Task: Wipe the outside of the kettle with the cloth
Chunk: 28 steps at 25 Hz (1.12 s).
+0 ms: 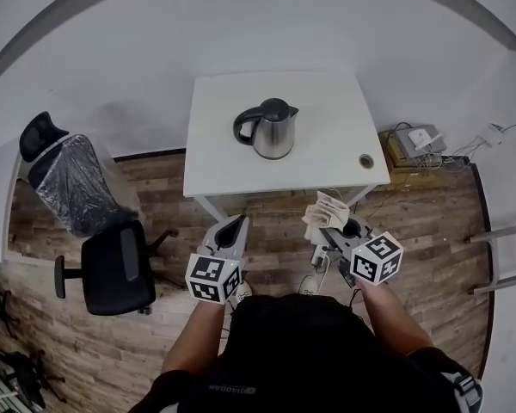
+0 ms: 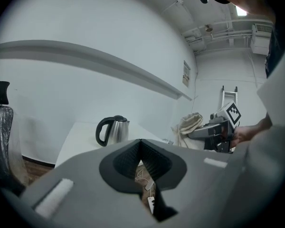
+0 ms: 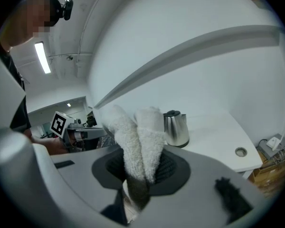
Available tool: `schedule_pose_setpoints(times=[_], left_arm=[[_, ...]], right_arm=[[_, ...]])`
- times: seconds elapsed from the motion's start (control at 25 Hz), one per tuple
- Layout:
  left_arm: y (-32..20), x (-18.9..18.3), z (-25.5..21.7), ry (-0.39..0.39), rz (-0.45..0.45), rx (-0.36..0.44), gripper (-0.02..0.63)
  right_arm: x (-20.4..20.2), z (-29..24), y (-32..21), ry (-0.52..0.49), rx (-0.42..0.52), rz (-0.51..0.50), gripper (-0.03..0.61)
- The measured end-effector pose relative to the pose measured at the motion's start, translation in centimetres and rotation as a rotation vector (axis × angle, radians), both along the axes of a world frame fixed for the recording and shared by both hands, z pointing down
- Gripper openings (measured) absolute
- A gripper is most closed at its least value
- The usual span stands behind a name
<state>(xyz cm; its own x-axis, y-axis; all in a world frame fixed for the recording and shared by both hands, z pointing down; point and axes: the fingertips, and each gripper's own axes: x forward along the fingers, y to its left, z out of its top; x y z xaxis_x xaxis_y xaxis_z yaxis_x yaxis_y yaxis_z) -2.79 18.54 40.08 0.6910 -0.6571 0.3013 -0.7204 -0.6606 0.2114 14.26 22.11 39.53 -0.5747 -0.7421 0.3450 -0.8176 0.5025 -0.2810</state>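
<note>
Head view, steeply down. Nearest the camera is a person in a black top, forearms stretched forward, a gripper in each hand.

The left gripper (image 1: 237,224) hangs over the wooden floor (image 1: 155,196), short of the desk's front edge. In the left gripper view its dark ribbed fingers (image 2: 126,158) meet at the tips. Nothing is held between them; only floor and a white cable show through the gap lower down.

The right gripper (image 1: 325,231) is level with it, on the person's right. Its fingers (image 3: 168,167) are clamped on a white terry cloth (image 1: 325,209). The cloth stands up out of the grip in two thick folds and reaches toward the desk edge. It is in the air, touching neither desk nor kettle.

Beyond both grippers stands a white desk (image 1: 327,110) against a pale wall (image 1: 241,33). The kettle (image 1: 267,129) sits upright near the middle of the desk, well apart from both grippers. It has a shiny steel body, a black lid that is on, and a black handle turned to the left. A round cable hole (image 1: 366,161) lies near the desk's front right corner.

Left of the desk are a black office chair (image 1: 116,269) and, farther back, a second chair wrapped in clear plastic (image 1: 69,179). Right of the desk, small electrical items and cables (image 1: 417,140) lie on the floor by the wall.
</note>
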Motion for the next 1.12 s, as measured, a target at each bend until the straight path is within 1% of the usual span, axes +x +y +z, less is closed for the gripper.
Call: schedule_pose_setpoints(times=[0.16, 0.28, 0.36, 0.56, 0.8, 1.12], left_arm=[[1.0, 1.6, 0.3, -0.02, 0.012, -0.006, 0.006], [1.0, 2.0, -0.2, -0.035, 0.024, 0.015, 0.006], [0.9, 1.7, -0.4, -0.048, 0.025, 0.025, 0.006], [0.8, 0.7, -0.3, -0.064, 0.018, 0.02, 0.006], [0.4, 0.8, -0.9, -0.055, 0.032, 0.033, 0.006], [-0.1, -0.1, -0.9, -0.049, 0.023, 0.035, 0.006]], right_arm=[[0.6, 0.4, 0.5, -0.008, 0.0, -0.007, 0.094], [1.0, 1.2, 0.6, -0.011, -0.015, -0.003, 0.094], [1.1, 1.4, 0.6, -0.012, -0.018, 0.0, 0.094], [0.9, 1.0, 0.5, -0.026, -0.004, 0.02, 0.094], [0.6, 0.7, 0.5, -0.035, 0.004, 0.034, 0.094], [0.0, 0.8, 0.4, -0.034, 0.001, 0.039, 0.094]])
